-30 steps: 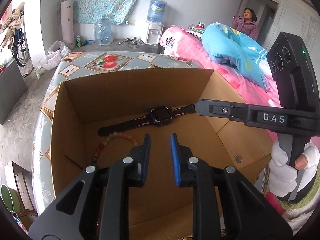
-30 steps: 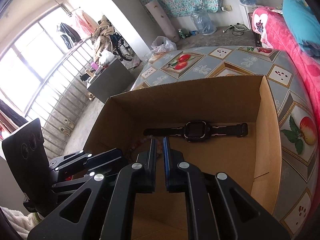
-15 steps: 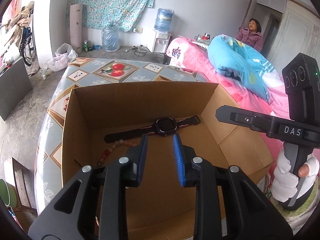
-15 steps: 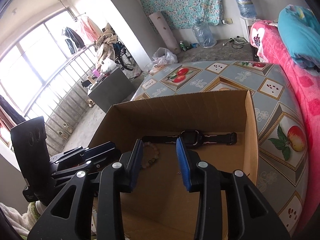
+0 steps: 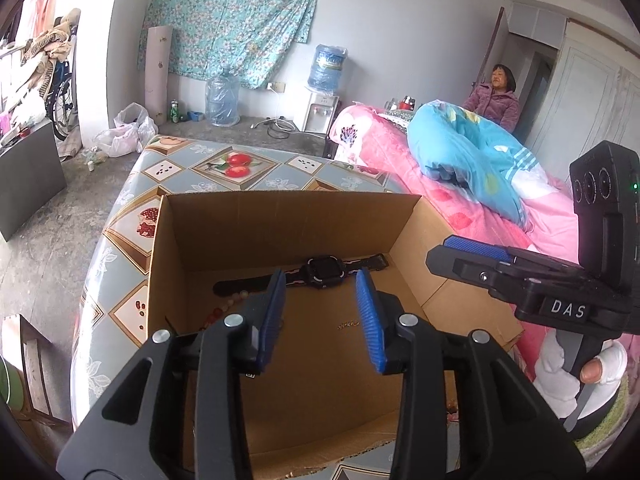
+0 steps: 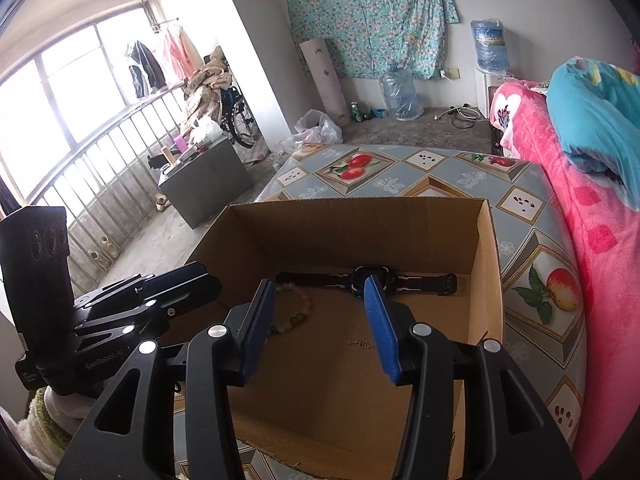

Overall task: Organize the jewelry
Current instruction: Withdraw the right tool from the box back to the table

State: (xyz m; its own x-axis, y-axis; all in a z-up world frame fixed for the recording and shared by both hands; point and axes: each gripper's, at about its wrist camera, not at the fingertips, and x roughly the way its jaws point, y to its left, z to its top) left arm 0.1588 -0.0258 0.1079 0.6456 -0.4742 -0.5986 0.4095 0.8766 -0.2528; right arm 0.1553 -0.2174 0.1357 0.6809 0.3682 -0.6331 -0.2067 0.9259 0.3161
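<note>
Black watch (image 5: 326, 273) flat on floor of cardboard box (image 5: 280, 216), strap stretched along far wall. Bead bracelet (image 6: 296, 310) just left of it, near left wall. Thin gold chain (image 6: 362, 343) mid-floor, apart from both.

Against a second back: both grippers drawn higher and away from box floor, more tabletop and room in view. Left gripper (image 5: 322, 312) jaws then narrowly apart, now wider and opening, nothing between pads. Right gripper (image 6: 320, 312) jaws then almost together, now well apart and opening, nothing clamped. Chain not seen then, now lying loose on floor. Watch and bracelet unmoved.

Right wrist view only: whole bracelet loop, chain clear as a short strand, window with railing at left, left gripper from the side over box's left rim. Left wrist view only: bracelet mostly hidden behind left finger, a few beads showing; chain a faint glint (image 5: 349, 325); right gripper (image 5: 472, 254) from the side above box's right flap, gloved hand (image 5: 560, 372) on its handle; seated person by far door, beyond pink bed (image 5: 460, 184).

Box on fruit-patterned tablecloth (image 6: 400, 172).
</note>
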